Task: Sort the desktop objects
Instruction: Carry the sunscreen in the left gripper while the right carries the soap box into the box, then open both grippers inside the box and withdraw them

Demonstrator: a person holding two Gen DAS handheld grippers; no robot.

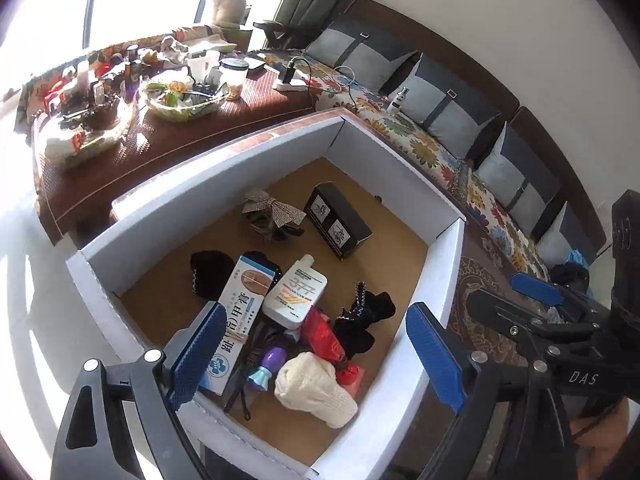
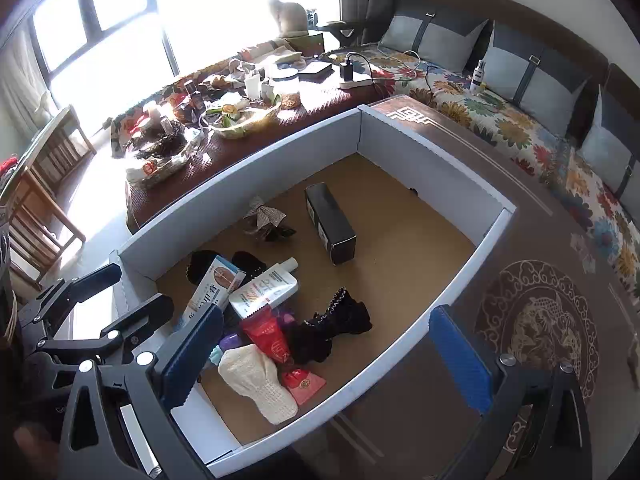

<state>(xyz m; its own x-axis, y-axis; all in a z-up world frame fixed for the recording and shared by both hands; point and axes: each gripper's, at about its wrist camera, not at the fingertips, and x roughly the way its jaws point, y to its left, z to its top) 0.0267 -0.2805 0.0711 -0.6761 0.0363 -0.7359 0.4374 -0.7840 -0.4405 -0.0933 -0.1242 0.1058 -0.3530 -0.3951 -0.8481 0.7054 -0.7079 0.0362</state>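
Brown patterned worktop point(image 2: 532, 248) carries a big white-walled cardboard tray point(image 2: 424, 152) w/ a tan floor; a flowery sofa w/ grey cushions point(image 2: 532, 76) runs along the far side of the tray, and a 2nd cluttered table point(image 2: 320, 96) sits beyond the tray's back wall.

All task items lie inside the tray. Black rectangular box point(image 1: 338, 220) lies near the tray's middle, well apart from the rest. Checked bow point(image 1: 272, 210) is just beside the box, toward the tray's back-left wall. White-and-blue medicine carton point(image 1: 236, 312) leans in the near-left part of the tray, touching the white "377" bottle point(image 1: 296, 294). Black lace-trimmed fabric point(image 2: 332, 324) spreads near the bottle. Cream knitted piece point(image 2: 260, 384) lies by the tray's near wall, w/ a red sachet point(image 2: 266, 338) touching it and a small purple bottle point(image 1: 270, 366) just beside it.

Left gripper point(image 1: 316, 356) hangs over the tray's near edge, jaws spread wide, holding nothing. Right gripper point(image 2: 324, 356) is over the same near edge, jaws also spread, empty.
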